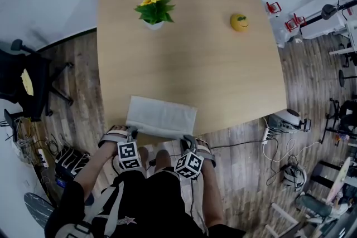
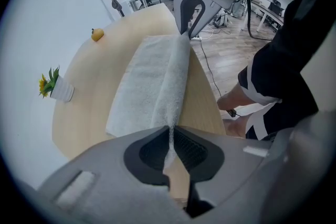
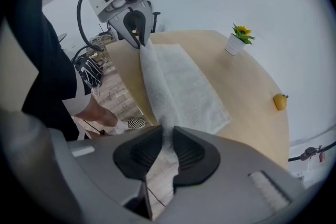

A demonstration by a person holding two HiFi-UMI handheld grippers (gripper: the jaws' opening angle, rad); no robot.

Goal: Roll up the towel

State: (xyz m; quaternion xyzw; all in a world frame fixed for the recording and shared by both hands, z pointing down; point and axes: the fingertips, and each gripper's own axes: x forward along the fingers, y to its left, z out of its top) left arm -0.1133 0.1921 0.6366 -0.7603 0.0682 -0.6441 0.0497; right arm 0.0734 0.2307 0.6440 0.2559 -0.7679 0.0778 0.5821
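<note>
A pale grey towel (image 1: 162,116) lies flat at the near edge of the wooden table (image 1: 223,75). Its near hem is lifted into a raised ridge between the two grippers. My left gripper (image 1: 129,134) is shut on the hem's left corner; in the left gripper view the cloth (image 2: 157,76) runs straight into the closed jaws (image 2: 170,136). My right gripper (image 1: 187,141) is shut on the right corner, and in the right gripper view the towel (image 3: 181,81) is pinched between its pads (image 3: 167,139). Each gripper view shows the other gripper (image 2: 191,13) (image 3: 134,21) at the ridge's far end.
A small potted yellow flower (image 1: 154,10) and a yellow smiley toy (image 1: 239,22) stand at the far side of the table. A black office chair (image 1: 28,83) is at the left. Cables and equipment (image 1: 287,122) lie on the floor at the right.
</note>
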